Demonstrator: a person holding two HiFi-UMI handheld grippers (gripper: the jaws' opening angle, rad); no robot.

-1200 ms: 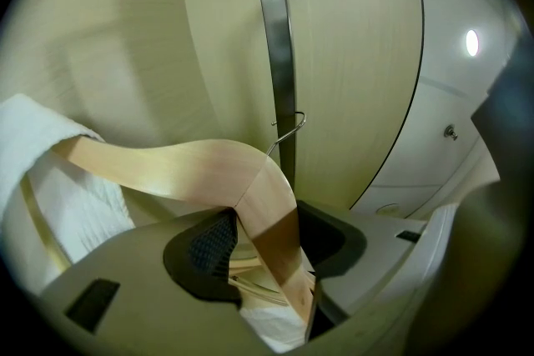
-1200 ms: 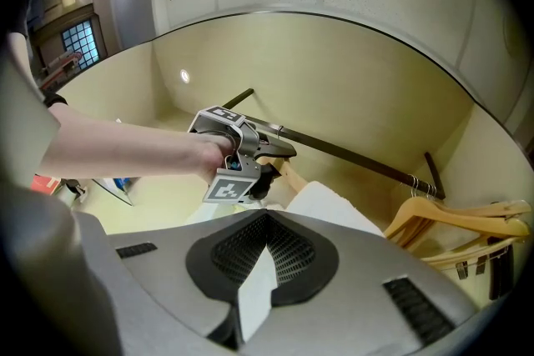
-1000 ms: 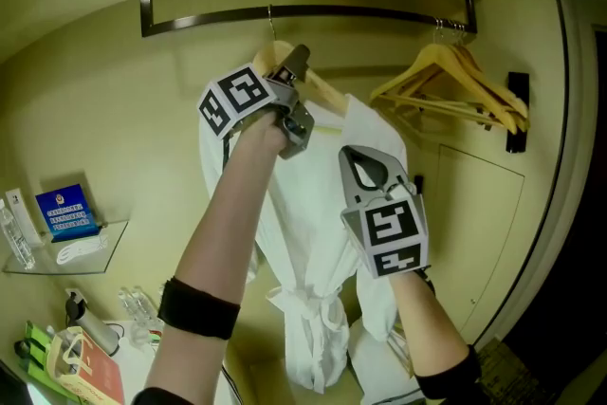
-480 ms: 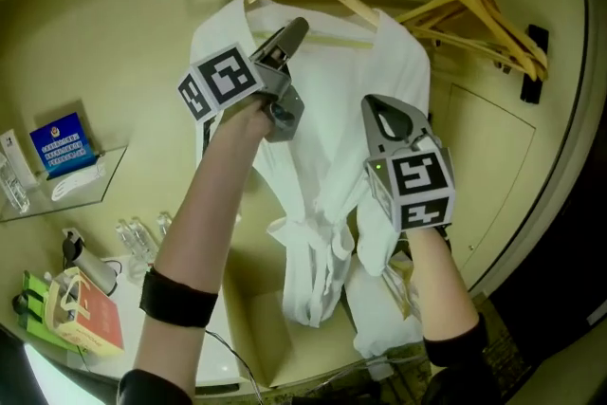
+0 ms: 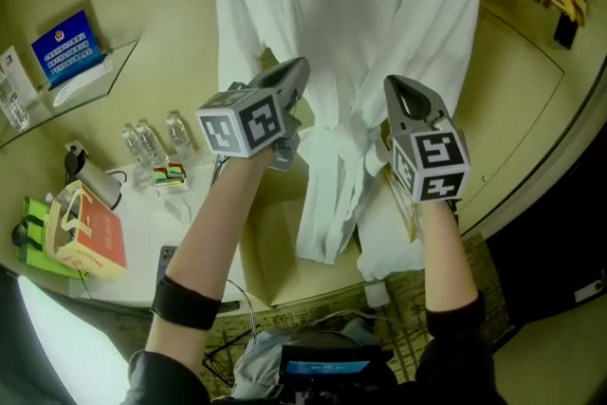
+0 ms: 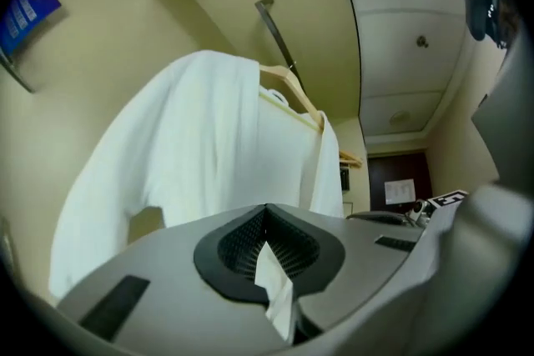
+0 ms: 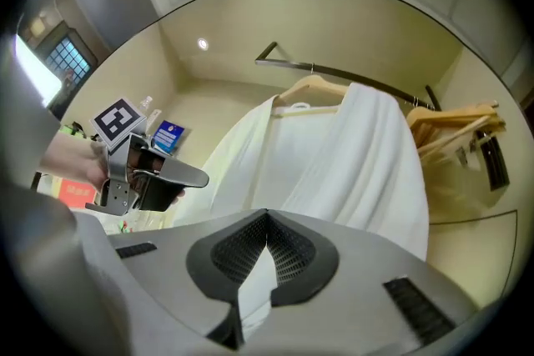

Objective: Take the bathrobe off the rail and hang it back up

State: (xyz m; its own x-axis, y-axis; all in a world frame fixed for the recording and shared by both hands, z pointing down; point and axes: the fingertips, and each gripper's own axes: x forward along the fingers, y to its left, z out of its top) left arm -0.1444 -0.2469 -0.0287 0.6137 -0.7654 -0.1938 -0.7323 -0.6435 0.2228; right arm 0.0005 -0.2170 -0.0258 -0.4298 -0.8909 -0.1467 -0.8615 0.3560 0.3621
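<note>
Both claws had dropped from the hanger (image 7: 304, 89) to waist height of the robe (image 5: 351, 14). Left claw (image 5: 296, 69) had just been closing and was shut on nothing; right claw (image 5: 398, 88) was shut, empty. Robe hung ahead, above them. Rehanging seemed done; next, withdraw without snagging.

Forearms (image 5: 216, 232) raised side by side, left hand-held gripper (image 5: 298, 68) jaws just closed, empty, right hand-held gripper (image 5: 397, 83) shut, empty

White bathrobe (image 5: 360, 14) looks soft matt cloth; spare hangers (image 7: 455, 114) seemingly smooth wood.
</note>
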